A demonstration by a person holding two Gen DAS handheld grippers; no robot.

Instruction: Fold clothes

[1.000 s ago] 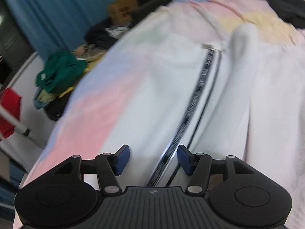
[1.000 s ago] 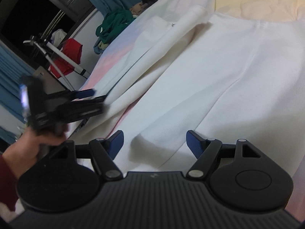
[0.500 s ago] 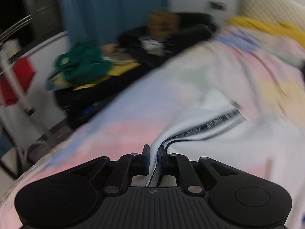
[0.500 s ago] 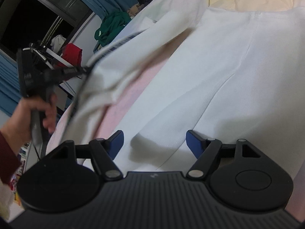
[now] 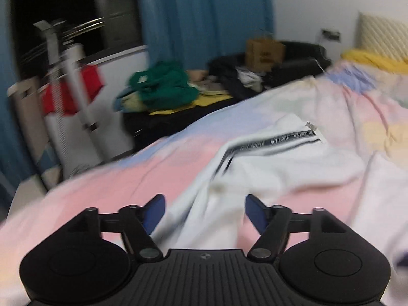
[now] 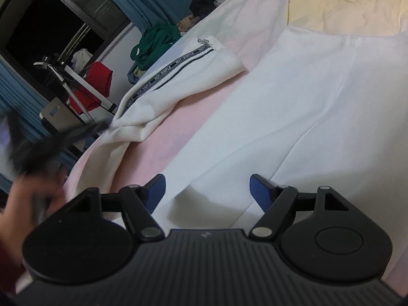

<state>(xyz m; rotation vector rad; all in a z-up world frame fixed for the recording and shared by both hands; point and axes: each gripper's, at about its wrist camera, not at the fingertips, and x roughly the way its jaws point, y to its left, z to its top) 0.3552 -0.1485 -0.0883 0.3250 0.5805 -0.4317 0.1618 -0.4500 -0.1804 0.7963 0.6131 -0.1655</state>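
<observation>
A white zip garment (image 6: 293, 117) lies spread on the pink pastel bedsheet (image 6: 183, 137). Its left front panel with the black-and-white zipper tape (image 5: 275, 141) lies crumpled away from the body; the tape also shows in the right wrist view (image 6: 168, 71). My left gripper (image 5: 204, 213) is open and empty, with the white fabric (image 5: 255, 176) just beyond its blue fingers. My right gripper (image 6: 207, 191) is open, low over the garment's bottom hem corner (image 6: 204, 199), not closed on it. The left gripper appears blurred at the left of the right wrist view (image 6: 51, 142).
Beside the bed stands a dark bench with a green garment (image 5: 163, 86), other clothes and a cardboard box (image 5: 265, 52). A drying rack with a red cloth (image 5: 74, 91) stands by blue curtains (image 5: 204, 15). A yellow blanket (image 5: 369, 60) lies near the headboard.
My left gripper closed on the zipper edge, lifted and pulled it outward, then opened and let it drop. The panel now lies crumpled on the sheet. My right gripper stayed open over the hem.
</observation>
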